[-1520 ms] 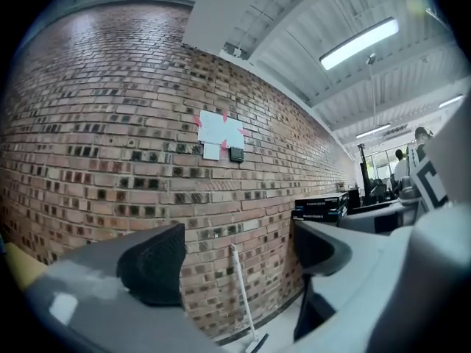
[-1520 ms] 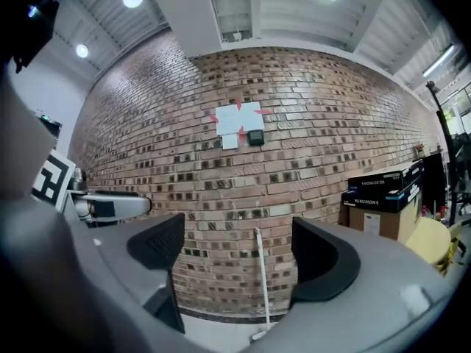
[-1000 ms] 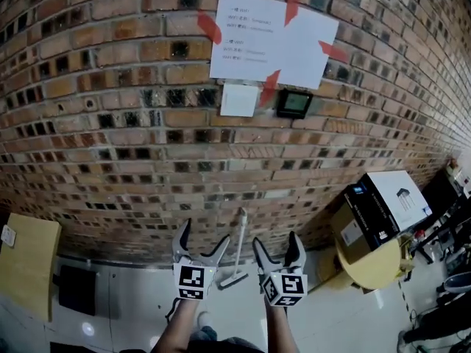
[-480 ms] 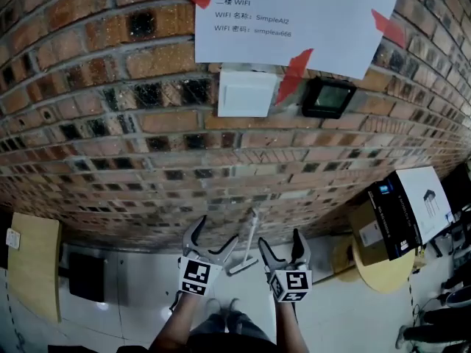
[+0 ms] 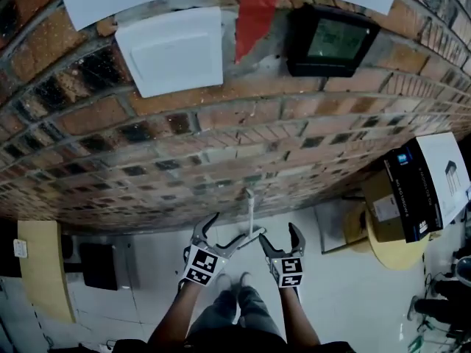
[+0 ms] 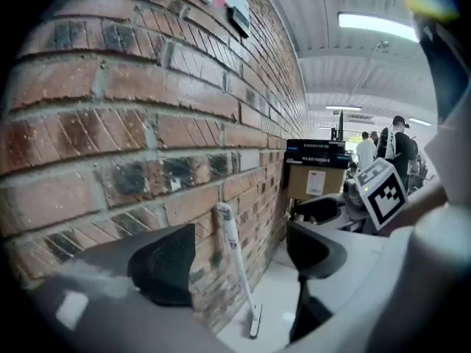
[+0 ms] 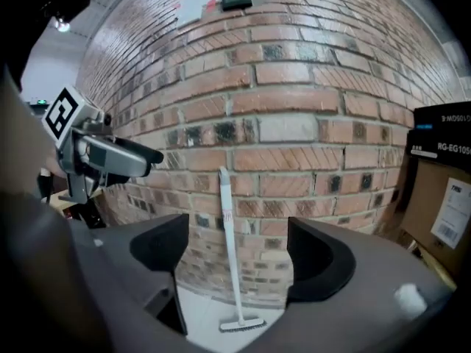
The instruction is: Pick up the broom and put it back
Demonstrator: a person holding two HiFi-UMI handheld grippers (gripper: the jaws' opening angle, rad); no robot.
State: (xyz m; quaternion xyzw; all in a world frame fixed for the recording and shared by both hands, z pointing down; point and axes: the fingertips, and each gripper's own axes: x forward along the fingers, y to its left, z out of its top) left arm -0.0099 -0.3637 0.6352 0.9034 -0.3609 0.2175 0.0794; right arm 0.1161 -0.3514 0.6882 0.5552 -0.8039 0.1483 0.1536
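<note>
**Two open tools aimed at a broom leaning on a brick wall**

The broom (image 7: 230, 256) stands nearly upright. Its white handle leans on the brick wall (image 5: 221, 153), and its head rests at the edge of the floor (image 5: 147, 271), where the wall meets it. My left tool (image 5: 223, 232) and right tool (image 5: 278, 234) hover side by side in front of it, both released and empty. Their jaws have just been closing a little, the left more, with nothing between them. I judge the main danger to be a knock. The broom only leans, so a jaw clipping the thin handle could send it sliding along the wall and down. The narrower left gap leaves less room. The tools are close together and could also bump.
</note>
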